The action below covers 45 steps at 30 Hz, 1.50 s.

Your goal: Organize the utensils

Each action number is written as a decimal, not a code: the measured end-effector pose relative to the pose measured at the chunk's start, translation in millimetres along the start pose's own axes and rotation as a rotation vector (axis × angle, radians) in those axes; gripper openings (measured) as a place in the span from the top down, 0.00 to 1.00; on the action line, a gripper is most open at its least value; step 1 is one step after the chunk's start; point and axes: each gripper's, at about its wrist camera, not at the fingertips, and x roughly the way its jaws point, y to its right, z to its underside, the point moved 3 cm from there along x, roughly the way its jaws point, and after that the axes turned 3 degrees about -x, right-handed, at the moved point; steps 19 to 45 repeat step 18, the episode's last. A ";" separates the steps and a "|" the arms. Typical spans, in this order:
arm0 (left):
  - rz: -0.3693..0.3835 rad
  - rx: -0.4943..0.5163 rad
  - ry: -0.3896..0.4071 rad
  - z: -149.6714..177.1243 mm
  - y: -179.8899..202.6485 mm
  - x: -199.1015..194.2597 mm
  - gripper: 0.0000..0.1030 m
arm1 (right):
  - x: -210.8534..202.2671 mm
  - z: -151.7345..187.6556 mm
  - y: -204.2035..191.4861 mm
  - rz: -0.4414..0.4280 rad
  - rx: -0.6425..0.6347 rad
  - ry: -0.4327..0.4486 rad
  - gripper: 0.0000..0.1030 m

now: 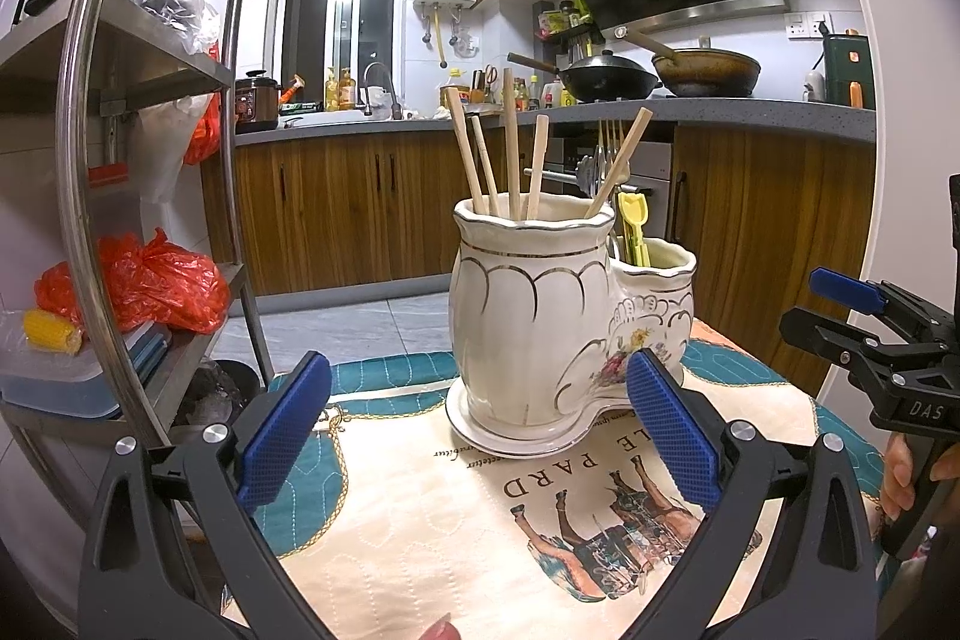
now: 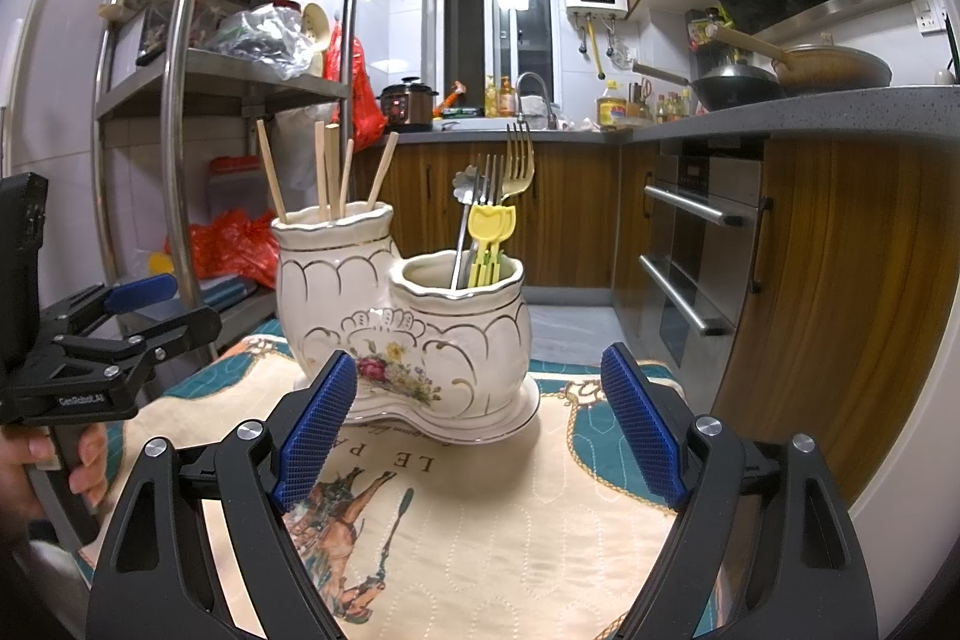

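Now | glossy ceramic holder [image 2: 420, 334]; wooden chopsticks [image 2: 329, 172]; both tongs [image 1: 480, 436] [image 2: 480, 430] agape

Left gripper [image 1: 477, 430] spread wide; right gripper [image 2: 483, 427] likewise.

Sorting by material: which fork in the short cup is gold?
The tallest fork, rising above the silver forks and yellow plastic ones in the short cup.

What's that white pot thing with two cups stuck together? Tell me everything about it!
It is a glossy white ceramic utensil holder with gold trim lines and painted flowers, two joined cups on one shared saucer-like base. It stands upright on the cream and teal printed tablecloth. The taller cup holds five wooden chopsticks; the shorter cup holds metal forks, a metal spoon and small yellow plastic picks. Neither gripper touches it.
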 end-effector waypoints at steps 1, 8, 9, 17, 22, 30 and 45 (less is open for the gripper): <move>0.000 0.000 0.001 -0.6 0.2 0.5 0.06 | 0.0 -0.1 0.0 0.000 0.001 0.000 0.18; -0.001 0.002 0.003 -1.1 1.2 -1.2 0.06 | -0.1 -0.1 -0.1 0.000 0.001 -0.001 0.18; -0.004 0.001 0.003 -1.8 1.0 -0.2 0.06 | 0.2 0.0 -0.1 0.000 0.001 0.000 0.18; -0.030 -0.006 0.001 -3.2 -1.0 0.3 0.06 | 0.2 0.0 -0.1 0.000 0.001 -0.001 0.18; -0.030 -0.006 0.000 -2.9 -1.6 0.4 0.06 | 0.3 -0.1 0.0 0.000 0.001 -0.001 0.18; -0.030 -0.006 0.000 -2.9 -1.6 0.4 0.06 | 0.3 -0.1 0.0 0.000 0.001 -0.001 0.18; -0.030 -0.006 0.000 -2.9 -1.6 0.4 0.06 | 0.3 -0.1 0.0 0.000 0.001 -0.001 0.18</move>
